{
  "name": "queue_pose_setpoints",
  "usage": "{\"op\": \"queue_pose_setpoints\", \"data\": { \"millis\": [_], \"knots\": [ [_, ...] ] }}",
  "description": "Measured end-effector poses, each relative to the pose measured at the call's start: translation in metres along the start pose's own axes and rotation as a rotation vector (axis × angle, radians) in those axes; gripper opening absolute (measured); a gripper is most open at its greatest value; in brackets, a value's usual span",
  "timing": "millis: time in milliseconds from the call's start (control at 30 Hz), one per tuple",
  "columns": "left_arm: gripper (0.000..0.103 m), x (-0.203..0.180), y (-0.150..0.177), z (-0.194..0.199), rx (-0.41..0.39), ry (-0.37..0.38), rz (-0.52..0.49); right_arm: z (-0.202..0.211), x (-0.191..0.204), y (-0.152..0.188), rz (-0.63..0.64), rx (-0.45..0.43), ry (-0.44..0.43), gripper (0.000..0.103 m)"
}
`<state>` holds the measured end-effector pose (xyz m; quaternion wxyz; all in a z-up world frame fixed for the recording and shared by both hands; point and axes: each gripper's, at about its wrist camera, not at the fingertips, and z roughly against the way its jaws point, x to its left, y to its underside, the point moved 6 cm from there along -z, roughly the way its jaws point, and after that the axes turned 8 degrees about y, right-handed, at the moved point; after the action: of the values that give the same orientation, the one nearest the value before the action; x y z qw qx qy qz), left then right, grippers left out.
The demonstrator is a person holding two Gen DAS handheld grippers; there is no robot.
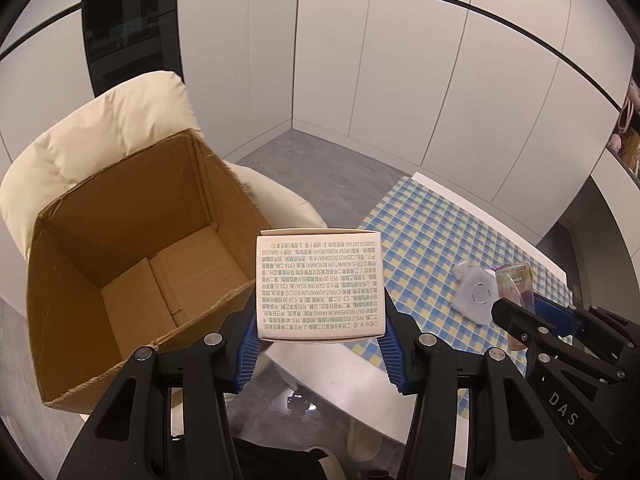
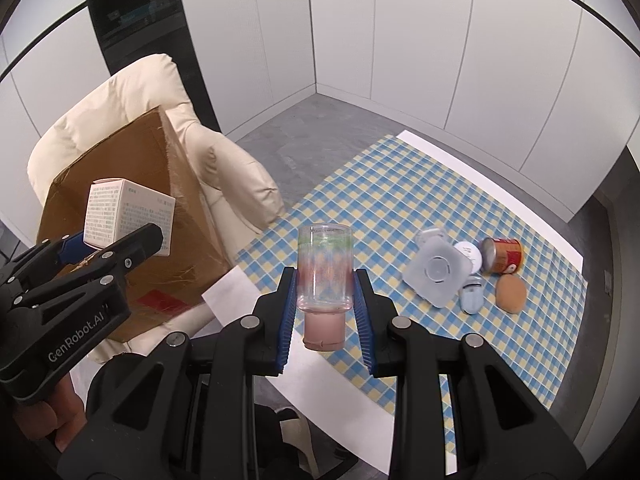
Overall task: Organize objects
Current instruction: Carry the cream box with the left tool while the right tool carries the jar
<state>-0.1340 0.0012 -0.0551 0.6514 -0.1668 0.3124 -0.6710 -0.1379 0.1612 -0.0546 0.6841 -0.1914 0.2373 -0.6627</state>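
My left gripper is shut on a white printed carton, held in the air just right of an open cardboard box that rests on a cream armchair. The box's inside looks bare. My right gripper is shut on a clear bottle with a pink cap, cap towards the camera, above the near edge of the checked tablecloth. In the right wrist view the left gripper with the white carton shows in front of the cardboard box. The right gripper appears at the right of the left wrist view.
Left on the checked cloth lie a translucent square container, a white round jar, a red tin on its side, a tan round puff and a small pale blue item. White wall panels ring the grey floor.
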Motion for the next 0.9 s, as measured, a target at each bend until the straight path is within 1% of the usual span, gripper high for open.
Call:
{"op": "queue_pose_setpoints", "data": {
  "millis": [900],
  "knots": [
    [0.052,0.056,-0.002,0.018,-0.029,-0.067,0.085,-0.004,0.054,-0.008,0.081,-0.009,-0.053,0.029]
  ]
}}
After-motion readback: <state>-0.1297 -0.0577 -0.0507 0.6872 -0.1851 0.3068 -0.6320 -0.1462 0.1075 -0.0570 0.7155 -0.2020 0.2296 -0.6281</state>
